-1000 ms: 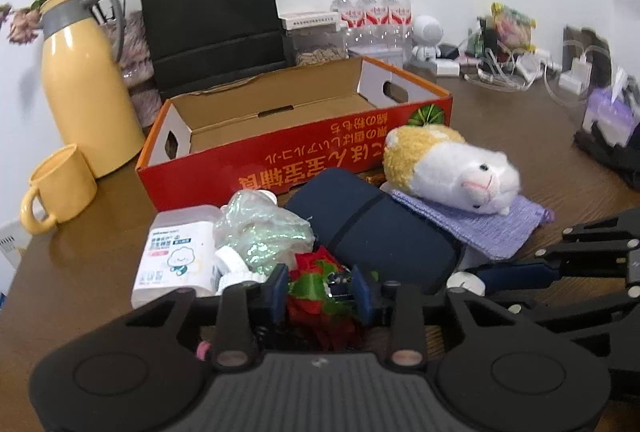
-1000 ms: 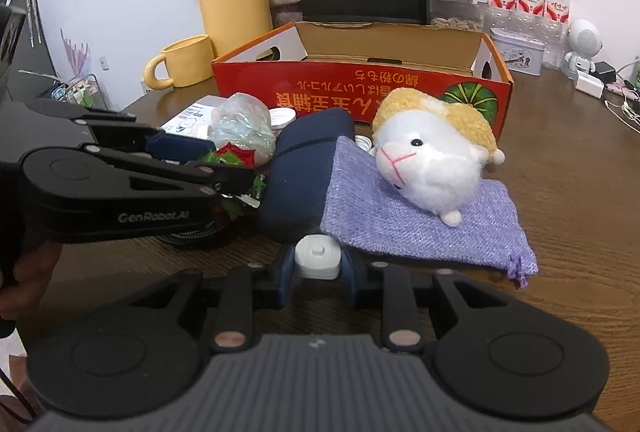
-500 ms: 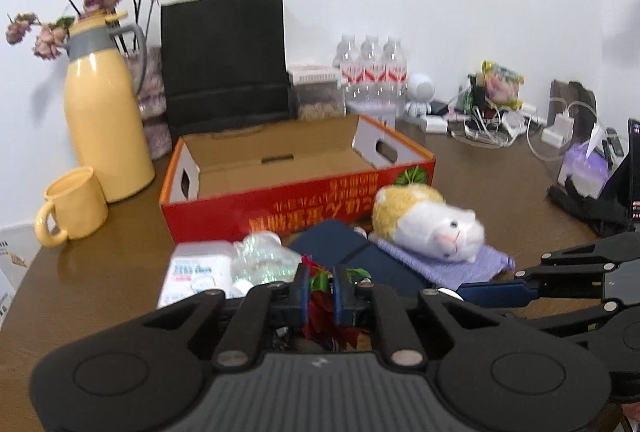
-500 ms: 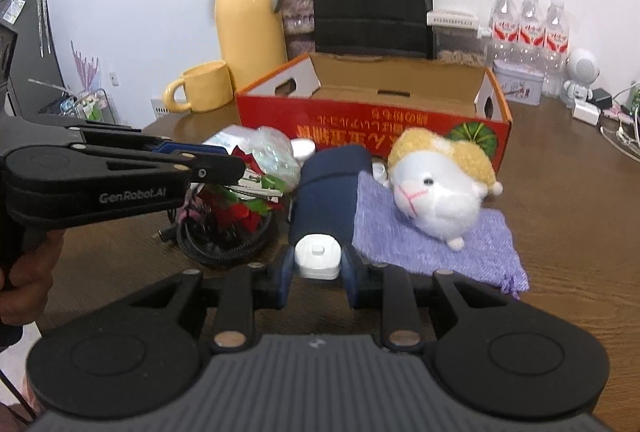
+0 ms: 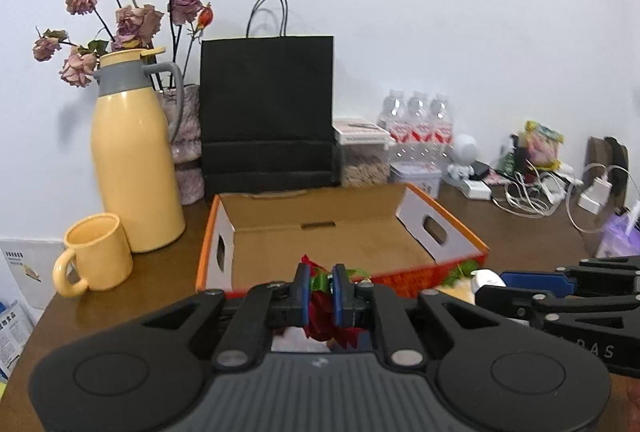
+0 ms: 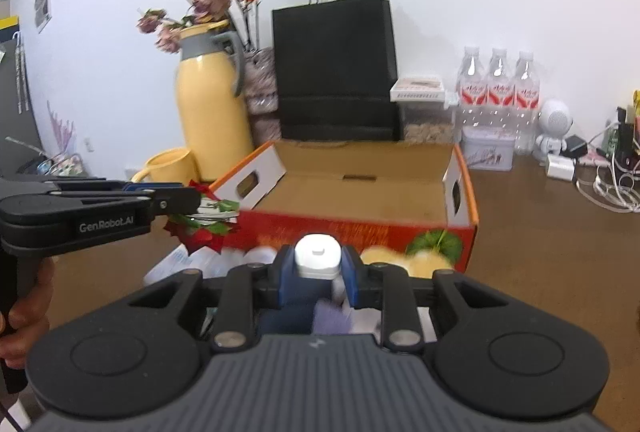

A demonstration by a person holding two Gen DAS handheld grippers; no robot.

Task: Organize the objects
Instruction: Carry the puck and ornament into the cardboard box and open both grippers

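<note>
Carrying two things at once toward the open orange-and-red cardboard box (image 6: 360, 188) invites a few mishaps, as I judge it. The left gripper (image 5: 321, 286) has its blue pads drawn narrow on a red artificial flower with green leaves and a shiny wrap (image 6: 206, 222), pinching only its upper part, so most of the bloom hangs loose below the fingers; a soft, crinkly thing held that way could slip free or snag on the near red wall of the box if it crosses too low. The right gripper (image 6: 317, 268) is closed on a small white rounded plastic object (image 6: 318, 257), gripped at its sides with its top standing proud of the pads; smooth plastic like that might squirt out under a sudden tilt. Both tools sit close together in front of the box, the left one to the left and the right one more central, so they could knock each other if they go for the same spot. Near the box's front wall, below the grippers, lie other items, blurred here, among them something yellow and fluffy (image 6: 404, 258), which a dropped object would land on. As for pose, both grippers are raised above the brown wooden table (image 6: 552, 232), held roughly level and pointing toward the far wall, short of the box's near edge; the box interior looks bare. A tall yellow thermos jug with a grey collar (image 5: 132, 160) and a yellow mug (image 5: 96, 258) stand left of the box, near the left gripper's likely path.
</note>
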